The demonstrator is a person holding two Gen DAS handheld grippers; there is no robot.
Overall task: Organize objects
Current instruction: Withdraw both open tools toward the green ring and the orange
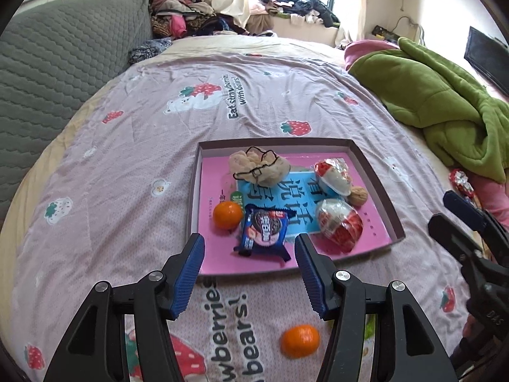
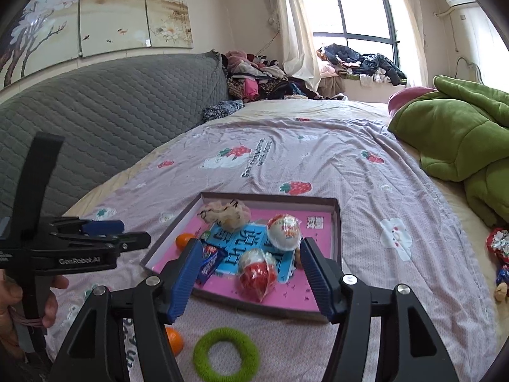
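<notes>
- The tidying is partway along, as I judge it: a shallow box point(image 1: 375, 172) on the bedspread point(image 1: 159, 127) already holds a cookie packet point(image 1: 265, 230), an orange point(image 1: 227, 215), two foil-wrapped chocolate eggs point(image 1: 342, 224), a walnut point(image 1: 359, 194) and a cloth pouch point(image 1: 259, 167).
- The left gripper point(image 1: 249, 254) hangs over the near edge of the box, fingers spread and holding nothing.
- The right gripper point(image 2: 251, 265) is likewise spread and empty, aimed at the box from its right corner.
- Loose things remain: a second orange point(image 1: 300, 340) lies on the bedspread just before the box, under the left gripper, and a green ring point(image 2: 226, 355) lies under the right one.
- The likely next move is to drop a gripper onto one of these and close on it; the orange is round and may roll on soft cloth.
- More wrapped sweets point(image 2: 500, 245) lie well off to the right, near a green quilt point(image 2: 461, 140); nothing blocks either reach.
</notes>
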